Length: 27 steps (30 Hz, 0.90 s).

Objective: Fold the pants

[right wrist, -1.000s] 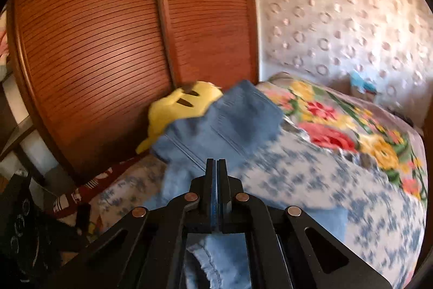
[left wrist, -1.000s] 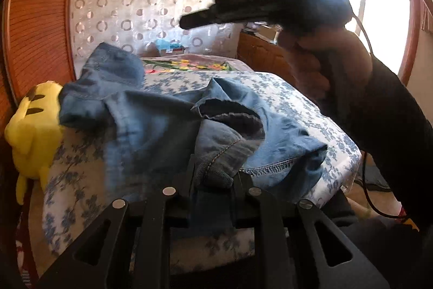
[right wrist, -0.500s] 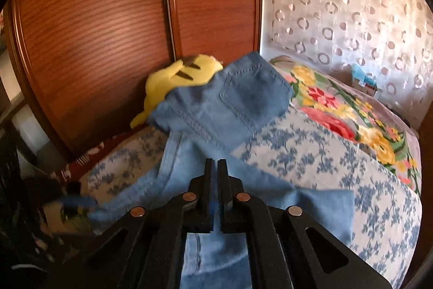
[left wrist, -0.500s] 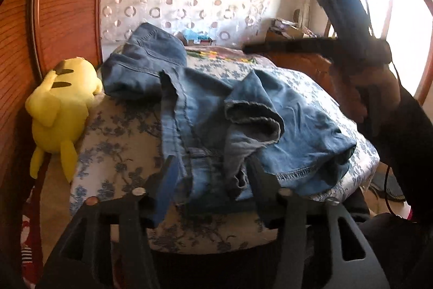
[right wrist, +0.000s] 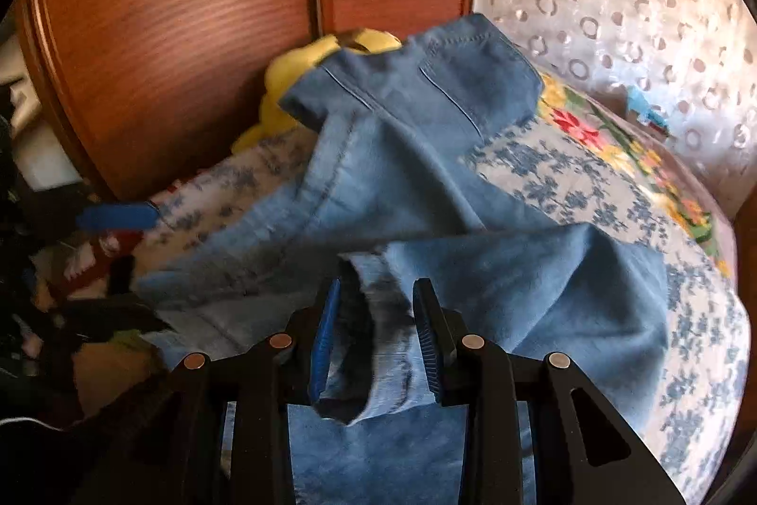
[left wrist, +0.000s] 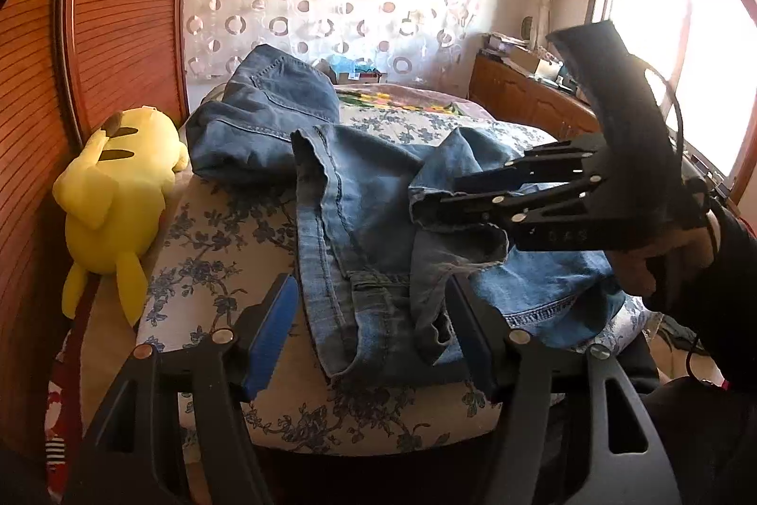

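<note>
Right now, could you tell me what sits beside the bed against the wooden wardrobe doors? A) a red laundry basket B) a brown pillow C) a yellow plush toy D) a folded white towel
C: a yellow plush toy leans by the wooden wardrobe doors, next to the blue jeans on the floral bed cover.

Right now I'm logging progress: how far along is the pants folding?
Early. Done: the jeans lie on the bed, legs doubled back in a heap. In hand: both tools, left and right, are opening around denim, letting go. Left: smoothing and neat folds.
</note>
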Motion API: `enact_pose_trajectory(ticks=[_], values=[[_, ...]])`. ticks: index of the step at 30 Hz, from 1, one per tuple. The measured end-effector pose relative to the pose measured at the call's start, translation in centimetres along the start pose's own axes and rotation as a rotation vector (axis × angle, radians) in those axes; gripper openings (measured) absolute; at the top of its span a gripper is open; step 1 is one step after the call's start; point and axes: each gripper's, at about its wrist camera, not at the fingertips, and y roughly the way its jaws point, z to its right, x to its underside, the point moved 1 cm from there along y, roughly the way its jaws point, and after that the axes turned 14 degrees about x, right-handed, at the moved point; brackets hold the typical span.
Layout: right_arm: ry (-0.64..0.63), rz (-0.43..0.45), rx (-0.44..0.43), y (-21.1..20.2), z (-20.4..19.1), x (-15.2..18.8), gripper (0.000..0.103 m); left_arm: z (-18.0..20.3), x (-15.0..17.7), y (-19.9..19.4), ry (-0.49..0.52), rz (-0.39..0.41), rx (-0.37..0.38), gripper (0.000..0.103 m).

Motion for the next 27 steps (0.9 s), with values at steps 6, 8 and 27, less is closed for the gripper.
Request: enact_pose_trajectory(ticks=[6, 8, 27], values=[[0.02, 0.066, -0.034, -0.5, -0.1, -3.0, 0.003, -0.7, 0.2, 0.1, -0.018, -0.002, -0.012, 0.066], [0.05, 0.098, -0.059, -0.6, 0.3, -4.7, 0.002, -1.0, 0.3, 0.1, -0.023, -0.002, -0.017, 0.066], [0.123, 0.131, -0.031, -0.2, 1.4, -8.5, 0.042, -0.6, -0.2, 0.5, -0.02, 0.001, -0.001, 0.066]])
